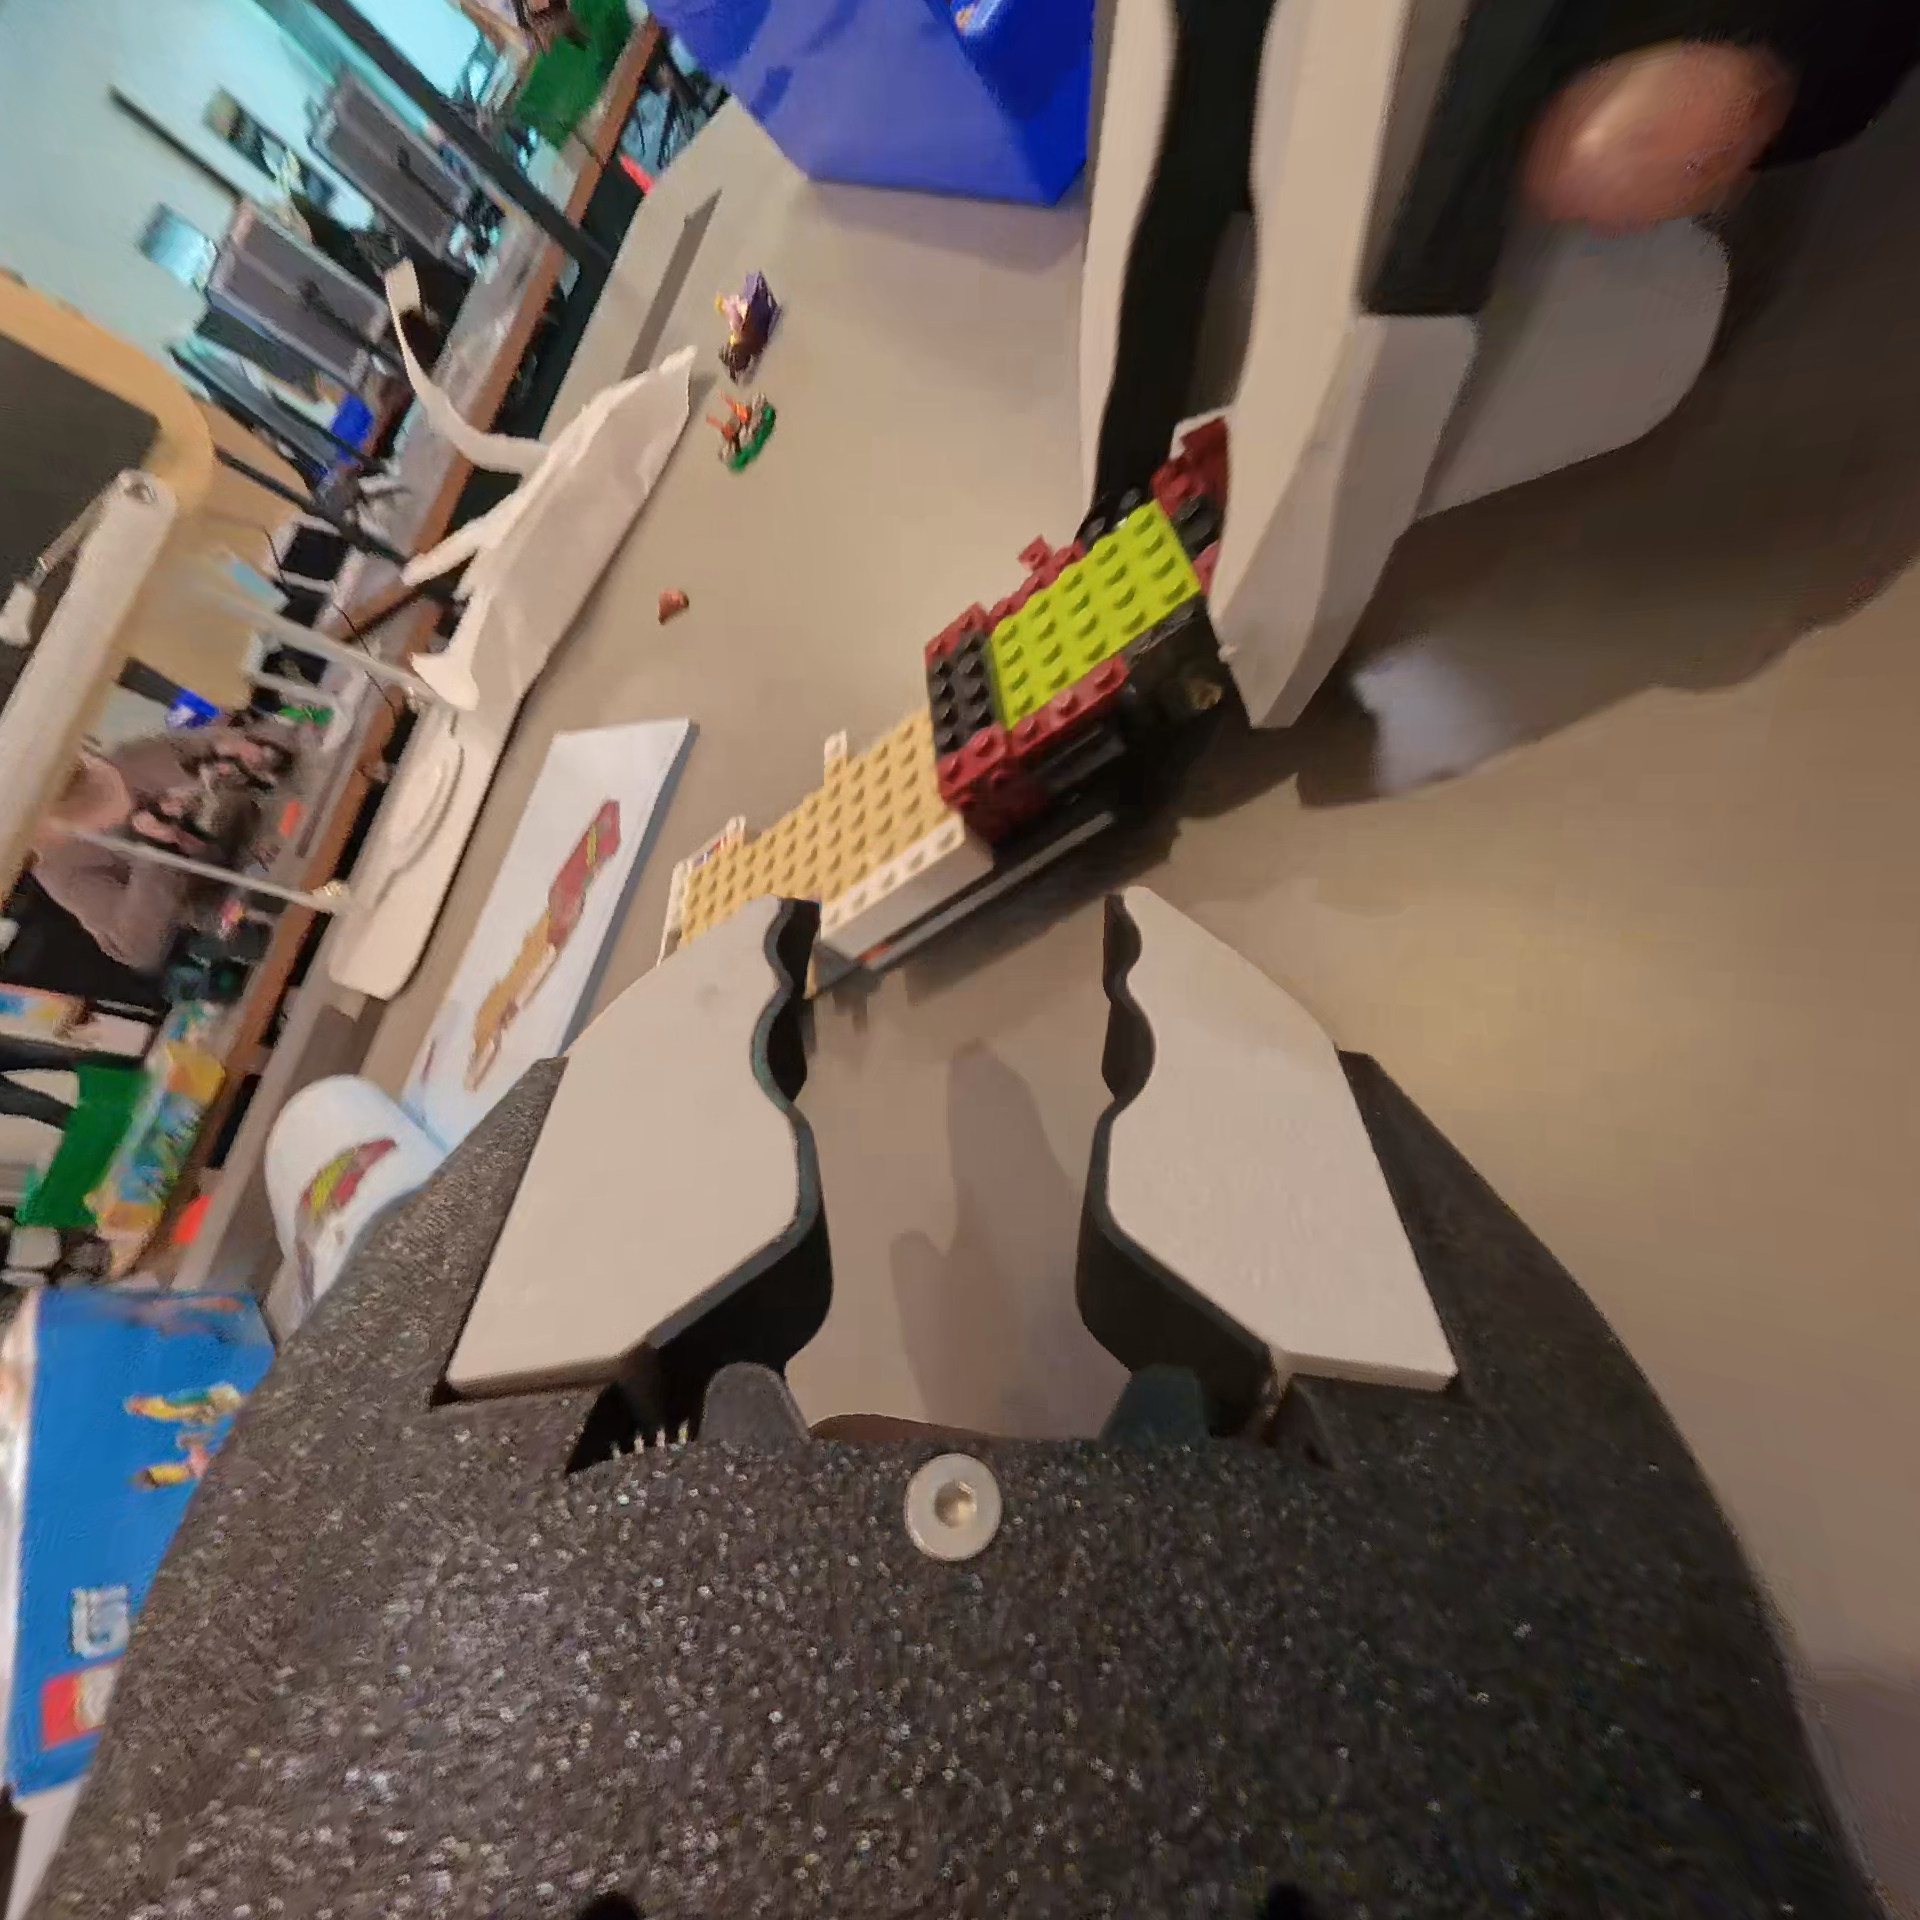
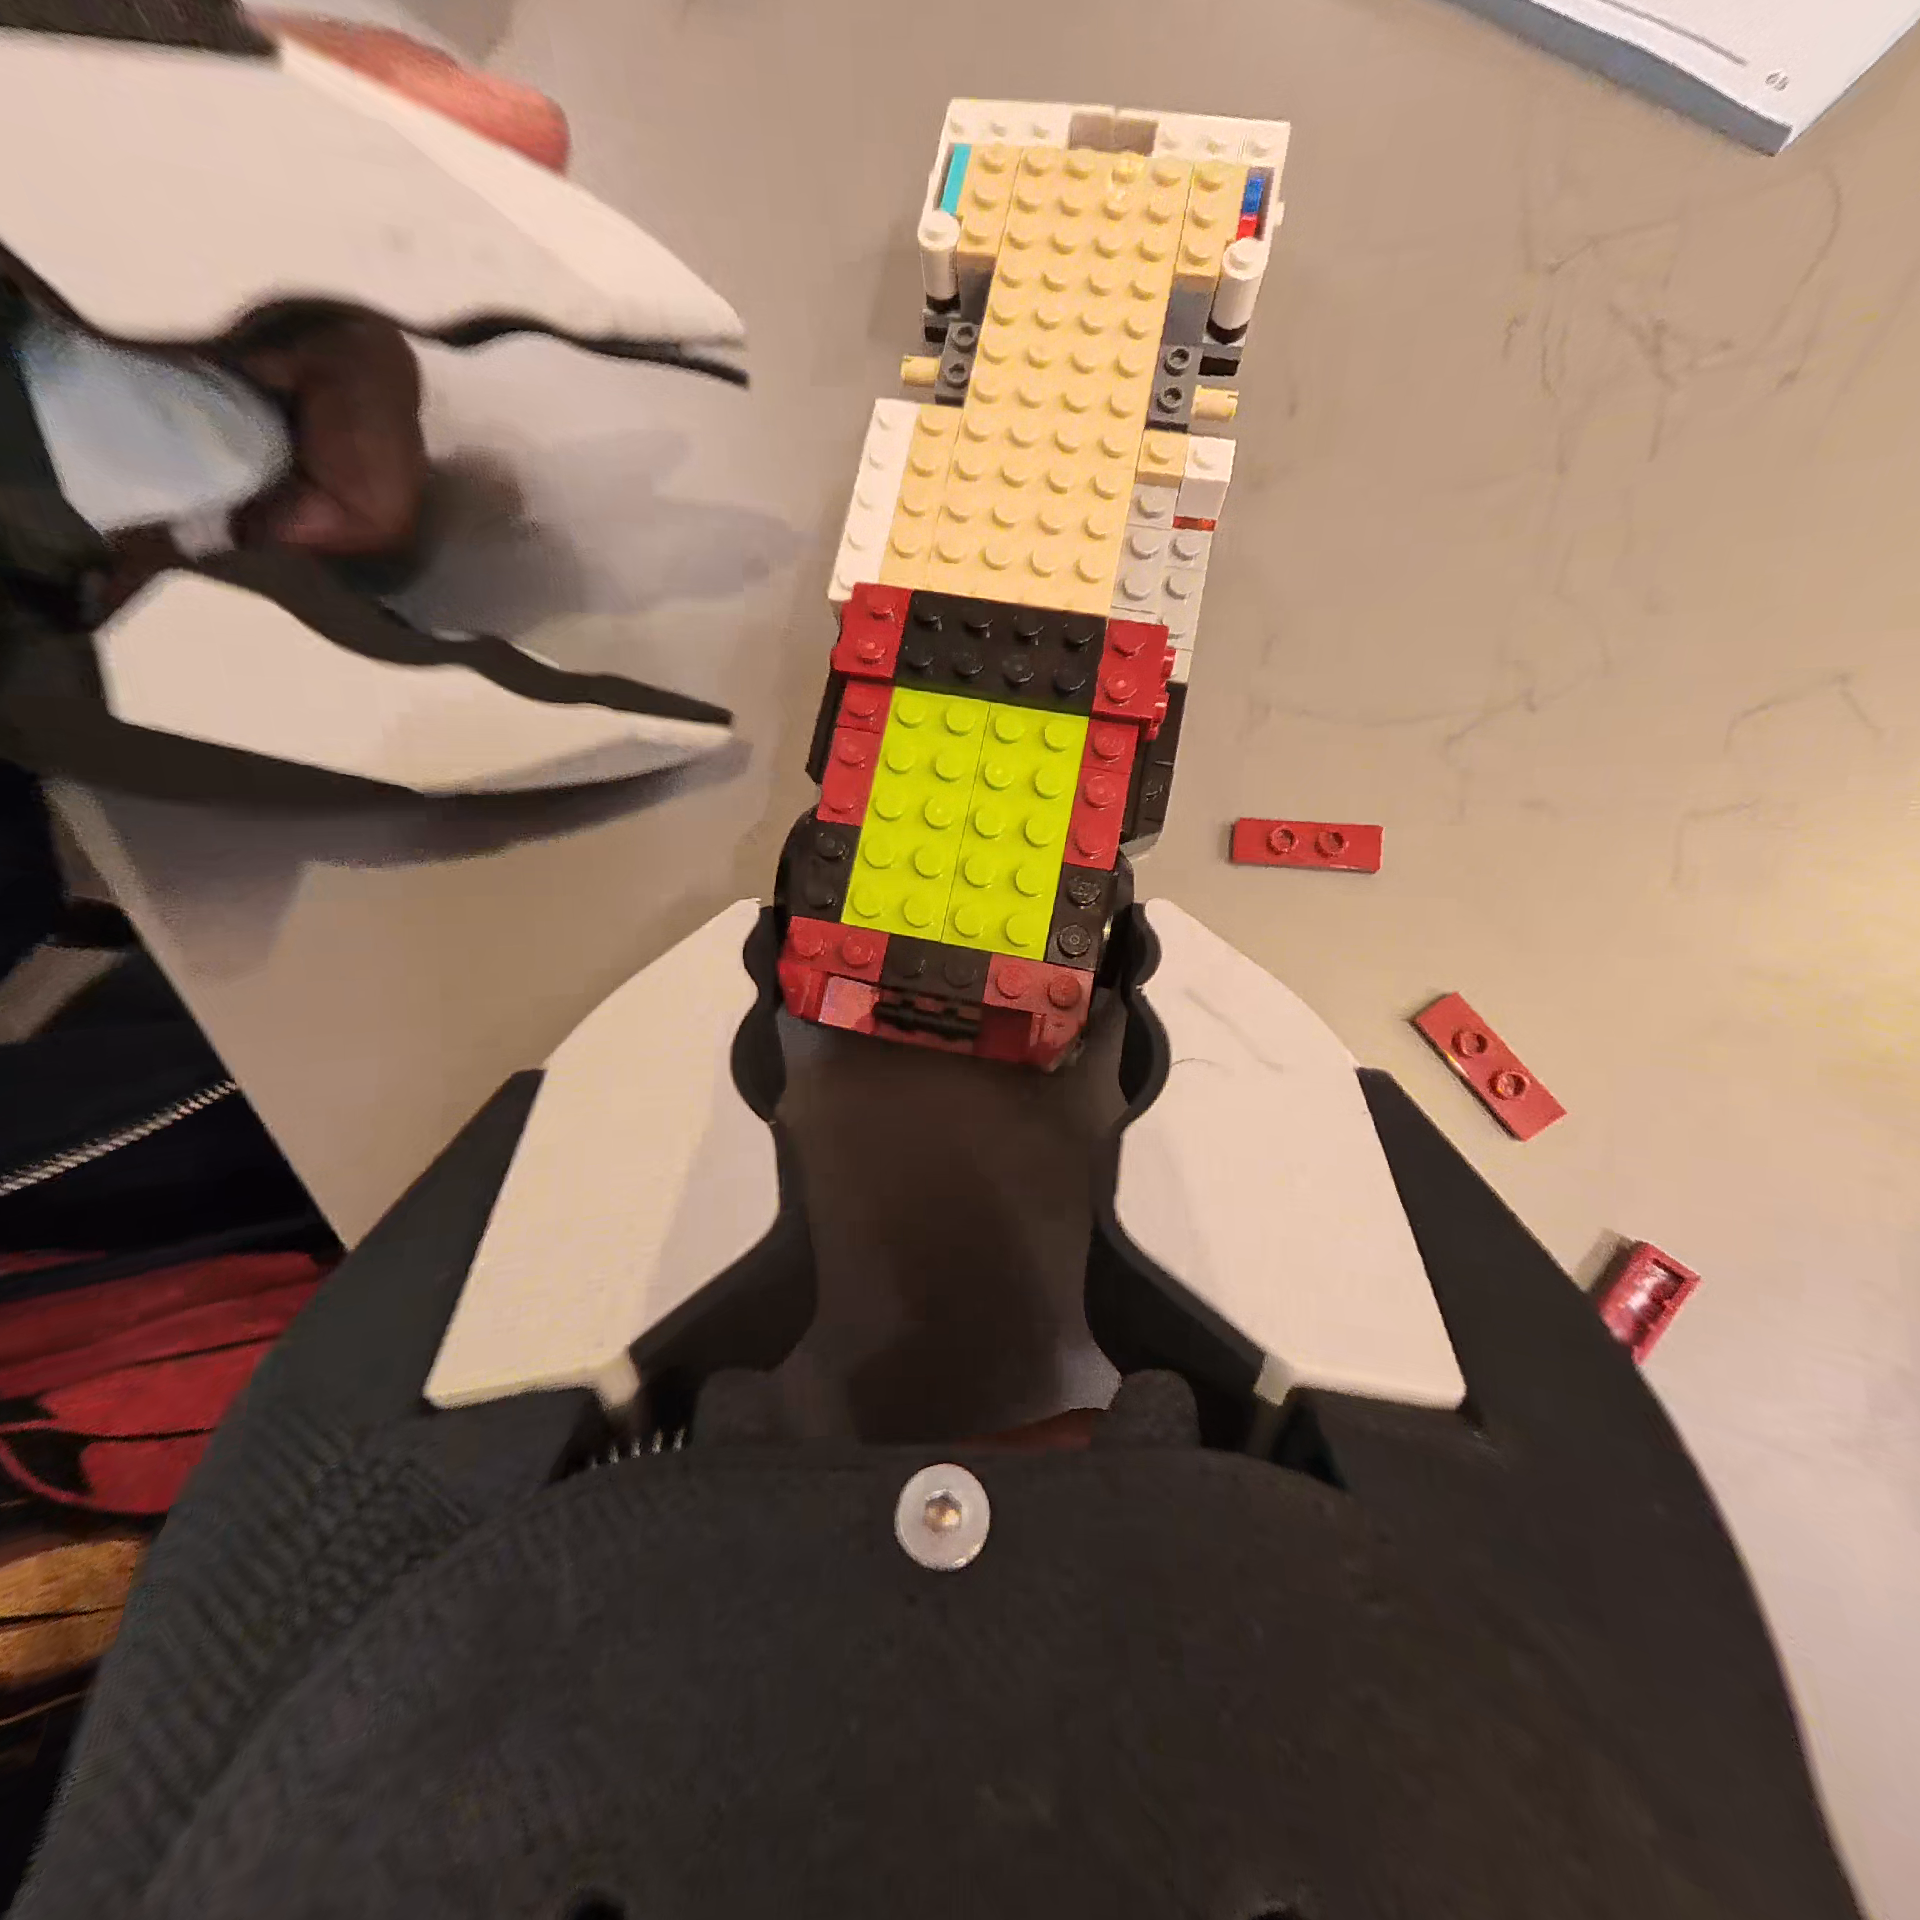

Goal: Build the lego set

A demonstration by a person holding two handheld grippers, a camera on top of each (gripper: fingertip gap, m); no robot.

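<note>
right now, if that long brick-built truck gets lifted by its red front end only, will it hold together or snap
Probably risky. The brick truck is long, and the right gripper flanks only its dark red nose, so the tan rear would hang unsupported. It is many stacked plates, so seams may pop, though each part is stiff. Loose dark red plates beside it hint that pieces detach easily.

The grey worktop [image 2: 1558, 520] carries a long brick-built vehicle [image 2: 1049, 468], three loose dark red pieces [image 2: 1306, 843], and an instruction booklet [image 1: 561, 883].
</note>
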